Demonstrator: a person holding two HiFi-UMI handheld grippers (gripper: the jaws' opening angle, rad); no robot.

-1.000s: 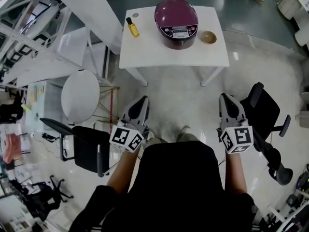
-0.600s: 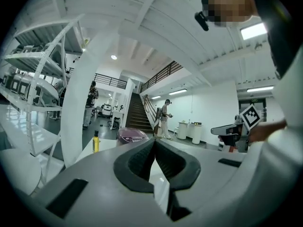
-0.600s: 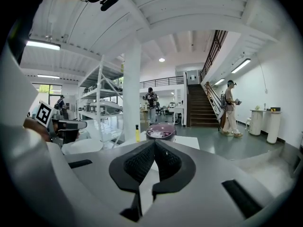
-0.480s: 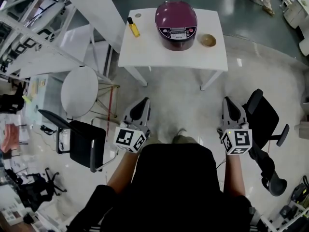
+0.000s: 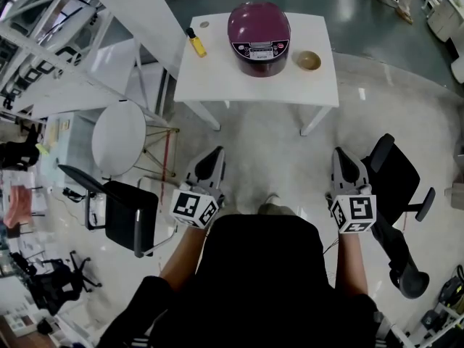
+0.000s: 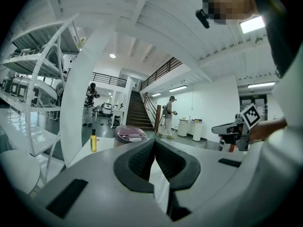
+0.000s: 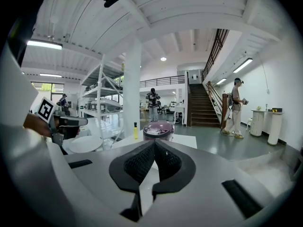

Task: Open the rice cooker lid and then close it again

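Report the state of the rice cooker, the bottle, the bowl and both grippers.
rice cooker: lid closed, standing on the white table
yellow bottle: upright, dark cap on
bowl: right way up, looks empty
left gripper: shut, nothing between the jaws, well short of the table
right gripper: shut, nothing between the jaws, well short of the table

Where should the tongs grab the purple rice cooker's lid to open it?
Probably the front edge of the lid, just above the control panel, coming from the person's side: the rice cooker faces that way, so its hinge is likely behind.
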